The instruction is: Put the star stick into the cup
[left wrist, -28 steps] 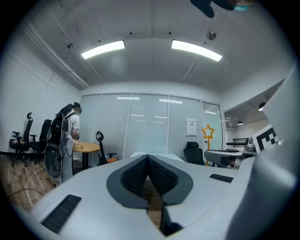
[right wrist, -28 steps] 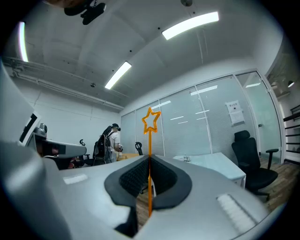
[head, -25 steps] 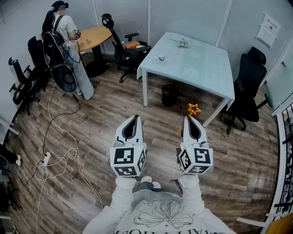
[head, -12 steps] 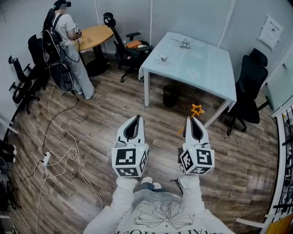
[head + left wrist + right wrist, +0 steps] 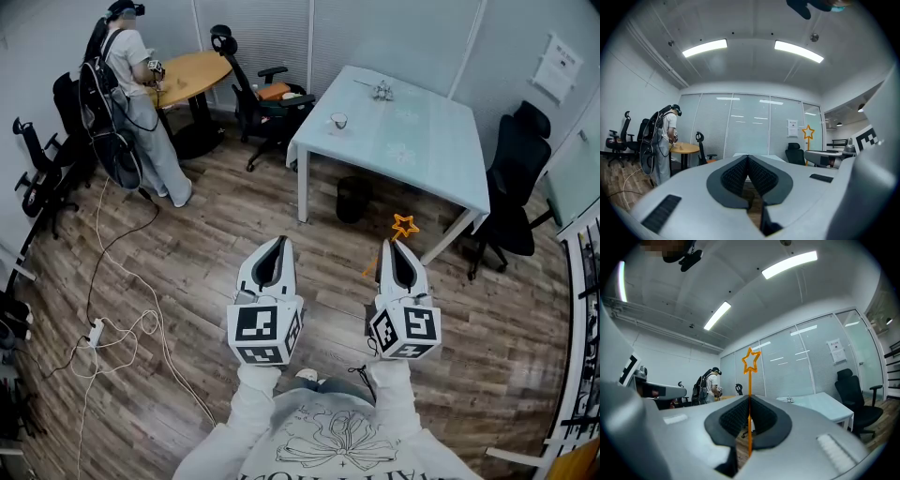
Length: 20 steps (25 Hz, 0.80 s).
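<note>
My right gripper (image 5: 394, 247) is shut on the thin orange star stick (image 5: 404, 225). The star stands just past the tips and the stick's lower end pokes out below the jaws. In the right gripper view the stick (image 5: 750, 380) runs upright through the closed pads of the right gripper (image 5: 750, 399). My left gripper (image 5: 273, 246) hangs beside it at the same height, shut with nothing in it (image 5: 748, 157). A small clear cup (image 5: 338, 120) stands near the left edge of the pale blue table (image 5: 422, 141), well ahead of both grippers. Both grippers are over the wooden floor.
A black bin (image 5: 352, 197) sits under the table. Black office chairs (image 5: 511, 169) stand to its right and left. A person with a backpack (image 5: 127, 84) stands by a round wooden table (image 5: 192, 70). Cables (image 5: 112, 328) trail across the floor at left. A small object (image 5: 380, 91) lies at the table's far side.
Both grippers hold the same pose, the star stick still gripped. The view has drifted slightly, and the person at the back has shifted a little.
</note>
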Each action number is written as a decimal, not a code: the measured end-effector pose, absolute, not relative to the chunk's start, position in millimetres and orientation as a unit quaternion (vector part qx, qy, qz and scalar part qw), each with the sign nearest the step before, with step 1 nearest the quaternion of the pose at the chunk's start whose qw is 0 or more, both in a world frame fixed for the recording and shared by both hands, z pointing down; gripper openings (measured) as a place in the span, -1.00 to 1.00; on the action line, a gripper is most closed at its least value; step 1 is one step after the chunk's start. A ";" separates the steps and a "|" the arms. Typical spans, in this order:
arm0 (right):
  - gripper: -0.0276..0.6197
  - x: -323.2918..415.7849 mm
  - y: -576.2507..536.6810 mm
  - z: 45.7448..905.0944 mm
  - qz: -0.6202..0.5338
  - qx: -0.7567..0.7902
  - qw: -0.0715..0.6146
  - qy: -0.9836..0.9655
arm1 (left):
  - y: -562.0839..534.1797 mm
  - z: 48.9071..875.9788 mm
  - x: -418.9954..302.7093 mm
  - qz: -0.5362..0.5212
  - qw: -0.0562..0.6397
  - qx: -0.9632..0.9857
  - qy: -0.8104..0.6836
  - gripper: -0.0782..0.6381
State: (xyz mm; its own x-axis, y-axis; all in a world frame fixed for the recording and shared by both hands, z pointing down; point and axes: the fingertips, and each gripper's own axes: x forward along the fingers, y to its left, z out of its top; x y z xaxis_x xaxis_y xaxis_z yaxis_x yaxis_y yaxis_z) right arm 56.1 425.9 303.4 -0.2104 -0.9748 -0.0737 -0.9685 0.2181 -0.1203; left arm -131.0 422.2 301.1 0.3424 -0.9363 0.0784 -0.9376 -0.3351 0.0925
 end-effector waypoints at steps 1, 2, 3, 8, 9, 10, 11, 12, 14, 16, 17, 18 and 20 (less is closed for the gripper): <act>-0.87 54.3 424.1 304.4 -0.022 -0.627 0.064 0.776 | 419.5 302.6 -133.1 0.006 0.060 0.818 -0.572 -0.76; -0.87 52.9 422.4 305.7 -0.020 -0.629 0.062 0.774 | 416.9 304.2 -135.0 0.008 0.061 0.819 -0.571 -0.76; -0.87 51.9 420.4 306.9 -0.019 -0.631 0.059 0.773 | 414.1 306.1 -136.5 0.009 0.061 0.819 -0.570 -0.76; -0.87 54.3 403.9 307.9 -0.019 -0.637 0.051 0.769 | 393.8 310.8 -136.4 0.011 0.070 0.821 -0.567 -0.76; -0.87 54.8 400.3 307.8 -0.019 -0.639 0.050 0.768 | 389.9 311.0 -135.9 0.012 0.071 0.822 -0.566 -0.76; -0.87 55.3 396.8 308.3 -0.020 -0.640 0.049 0.767 | 386.1 311.5 -135.6 0.012 0.071 0.822 -0.565 -0.76; -0.87 55.9 393.1 309.4 -0.021 -0.641 0.048 0.766 | 382.3 312.6 -135.3 0.013 0.071 0.822 -0.564 -0.76; -0.87 56.5 388.9 310.8 -0.022 -0.641 0.047 0.766 | 378.2 314.0 -134.9 0.014 0.072 0.822 -0.564 -0.76; -0.87 57.7 379.2 313.6 -0.023 -0.640 0.046 0.766 | 369.1 317.3 -134.0 0.016 0.074 0.822 -0.565 -0.76; -0.87 59.1 367.4 315.1 -0.023 -0.639 0.048 0.767 | 358.6 320.0 -132.8 0.017 0.075 0.821 -0.566 -0.76; -0.87 59.9 360.5 315.7 -0.023 -0.638 0.049 0.768 | 352.6 321.2 -131.8 0.018 0.075 0.820 -0.567 -0.76; -0.87 60.9 352.9 316.4 -0.023 -0.637 0.050 0.769 | 345.9 322.5 -130.5 0.019 0.075 0.819 -0.569 -0.76; -0.87 63.7 335.1 318.1 -0.022 -0.634 0.051 0.772 | 330.4 324.6 -127.1 0.020 0.074 0.817 -0.572 -0.76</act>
